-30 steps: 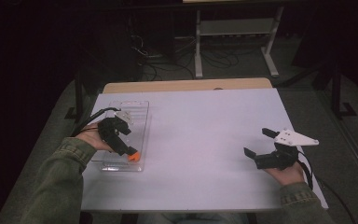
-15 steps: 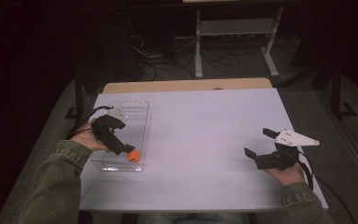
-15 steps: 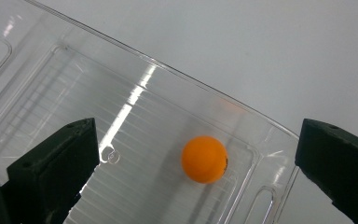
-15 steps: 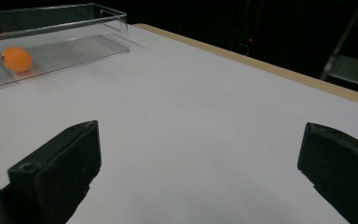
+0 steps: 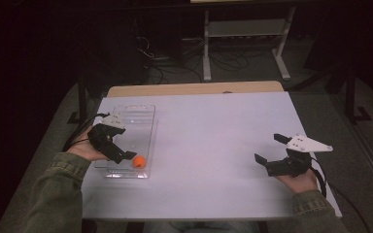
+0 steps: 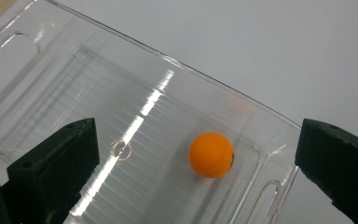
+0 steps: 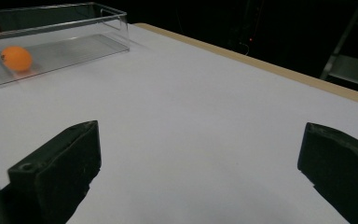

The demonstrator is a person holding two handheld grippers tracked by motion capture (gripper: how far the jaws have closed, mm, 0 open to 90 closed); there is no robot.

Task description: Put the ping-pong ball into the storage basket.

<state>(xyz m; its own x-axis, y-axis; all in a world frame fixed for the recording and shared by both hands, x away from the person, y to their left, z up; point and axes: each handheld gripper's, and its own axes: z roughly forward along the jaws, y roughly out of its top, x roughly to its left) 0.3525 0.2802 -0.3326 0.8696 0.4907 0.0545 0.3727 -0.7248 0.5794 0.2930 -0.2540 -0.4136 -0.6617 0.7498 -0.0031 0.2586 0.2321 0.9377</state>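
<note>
High view: my left gripper [image 5: 124, 149] hangs over the near end of the clear rectangular plastic tray [image 5: 145, 115], which lies on the left side of the white table [image 5: 213, 141]. Its jaws have just been opening and stand wide apart with nothing in them. The small orange ball [image 5: 139, 161] rests in the tray's near right corner, just beside the jaw tips and apart from them. My right gripper [image 5: 269, 151] sits well apart on the right side of the table, released and empty.

Left gripper view: the ball [image 6: 211, 155] lies on the ribbed tray floor [image 6: 135, 140] between my spread jaws, touching neither.

Right gripper view: my jaws gape over bare tabletop [image 7: 205, 121]; the tray [image 7: 74, 42] with the ball [image 7: 17, 58] stands far off.
</note>
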